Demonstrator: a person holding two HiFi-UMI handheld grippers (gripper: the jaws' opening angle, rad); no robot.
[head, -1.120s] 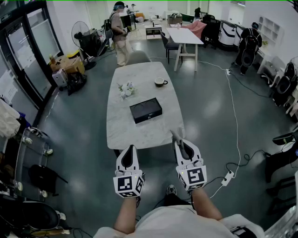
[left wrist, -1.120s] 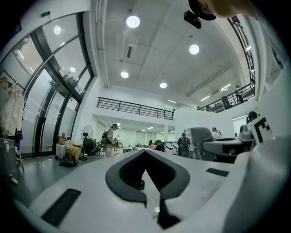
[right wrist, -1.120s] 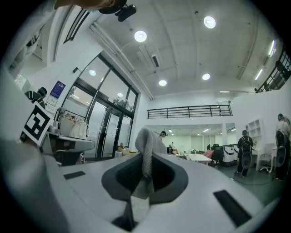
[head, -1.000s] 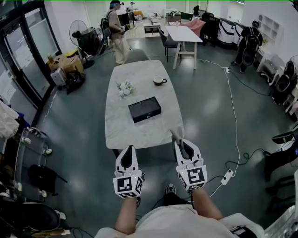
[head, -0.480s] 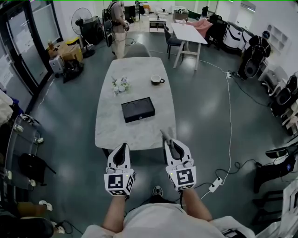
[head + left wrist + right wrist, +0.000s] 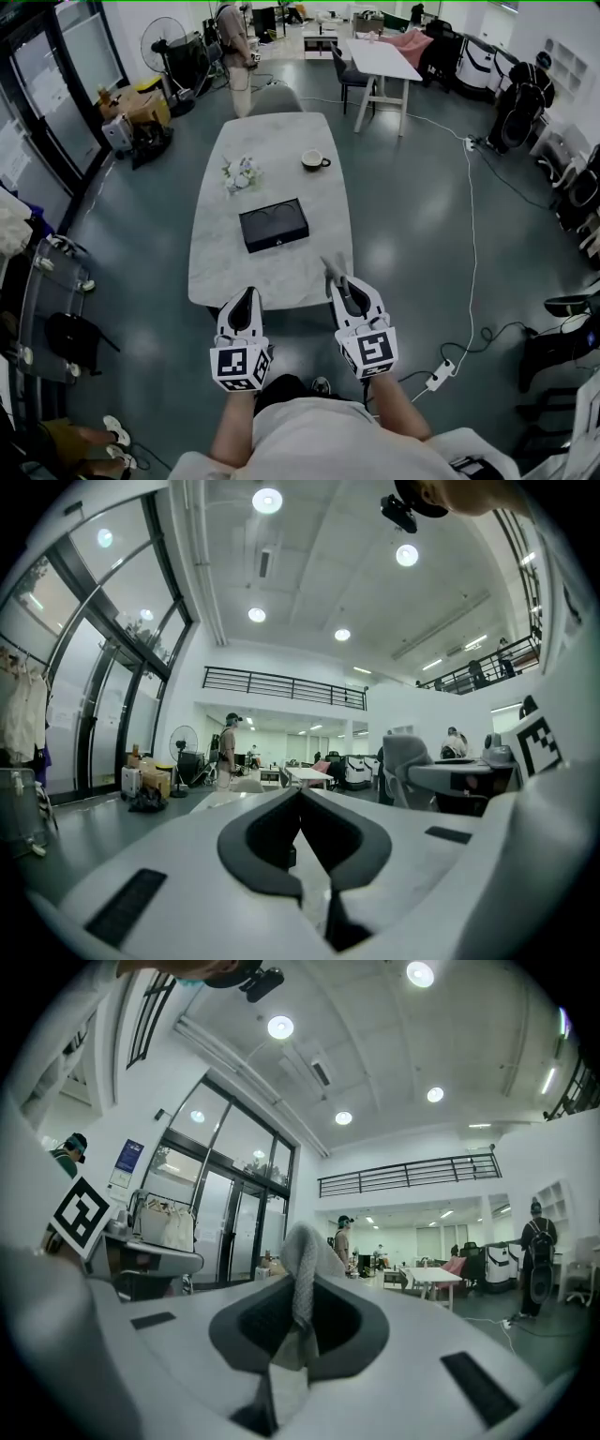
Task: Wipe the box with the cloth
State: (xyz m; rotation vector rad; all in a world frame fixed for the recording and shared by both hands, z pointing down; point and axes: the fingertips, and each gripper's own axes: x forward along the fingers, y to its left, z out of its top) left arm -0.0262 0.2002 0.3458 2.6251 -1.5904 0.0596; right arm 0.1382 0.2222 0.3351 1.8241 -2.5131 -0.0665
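Note:
A flat black box (image 6: 273,225) lies in the middle of the long marble table (image 6: 234,262) in the head view. My right gripper (image 6: 345,284) hangs just off the table's near edge, shut on a grey cloth (image 6: 333,272) that sticks up between its jaws; the right gripper view shows that cloth (image 6: 302,1279) pinched there. My left gripper (image 6: 244,302) is beside it, shut and holding nothing, as the left gripper view (image 6: 300,803) confirms. Both grippers stay well short of the box.
On the table beyond the box stand a small bunch of flowers (image 6: 239,172) and a cup on a saucer (image 6: 314,160). A grey chair (image 6: 275,98) is at the far end, where a person (image 6: 235,42) stands. Cables and a power strip (image 6: 438,377) lie on the floor at right.
The view has drawn closer over the table's near end, with both grippers carried along. The cloth stays pinched in the right gripper.

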